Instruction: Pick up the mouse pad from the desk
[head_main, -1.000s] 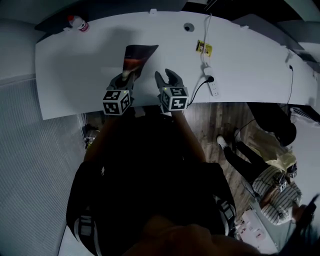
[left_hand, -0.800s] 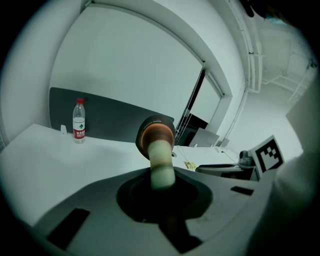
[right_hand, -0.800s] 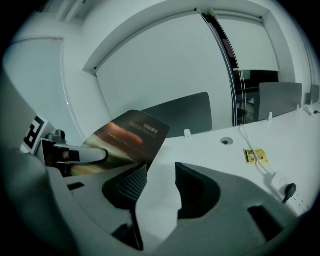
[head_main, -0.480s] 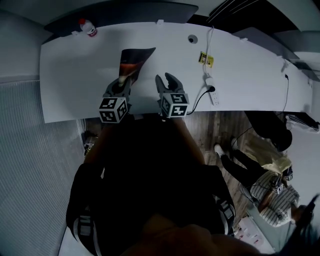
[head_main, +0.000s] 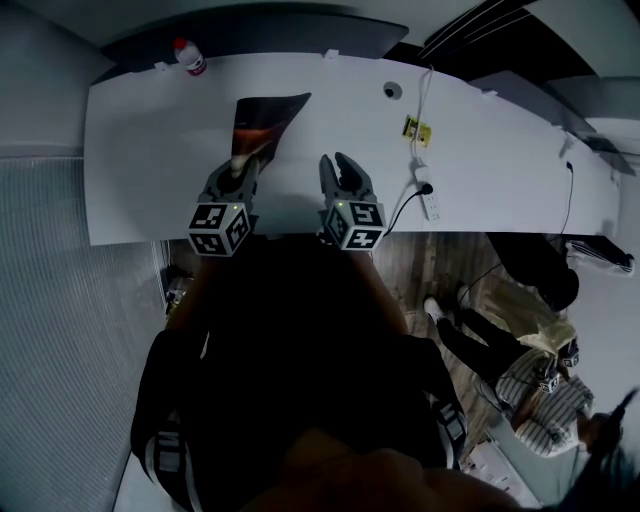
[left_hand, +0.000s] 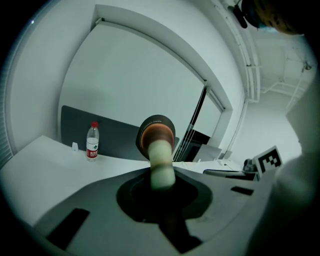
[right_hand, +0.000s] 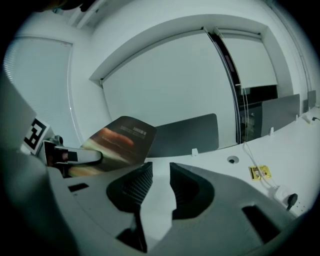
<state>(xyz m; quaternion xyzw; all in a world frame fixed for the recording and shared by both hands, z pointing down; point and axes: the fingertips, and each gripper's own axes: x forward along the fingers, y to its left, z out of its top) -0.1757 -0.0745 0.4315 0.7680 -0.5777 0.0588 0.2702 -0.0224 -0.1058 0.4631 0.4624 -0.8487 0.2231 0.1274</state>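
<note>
Head view shows my left gripper (head_main: 238, 168) clamped on the near end of the dark, flexible rectangular mouse pad (head_main: 266, 118), which curls upward and stands off the white curved desk (head_main: 500, 150) over its left half, between the near and far edges. My right gripper (head_main: 340, 165), just beside it toward the near edge, has just been narrowing its jaws to a partial gap with nothing between them. Judgement: the left gripper alone carries the pad, so the pick-up is essentially complete and the right gripper is not needed.
</note>
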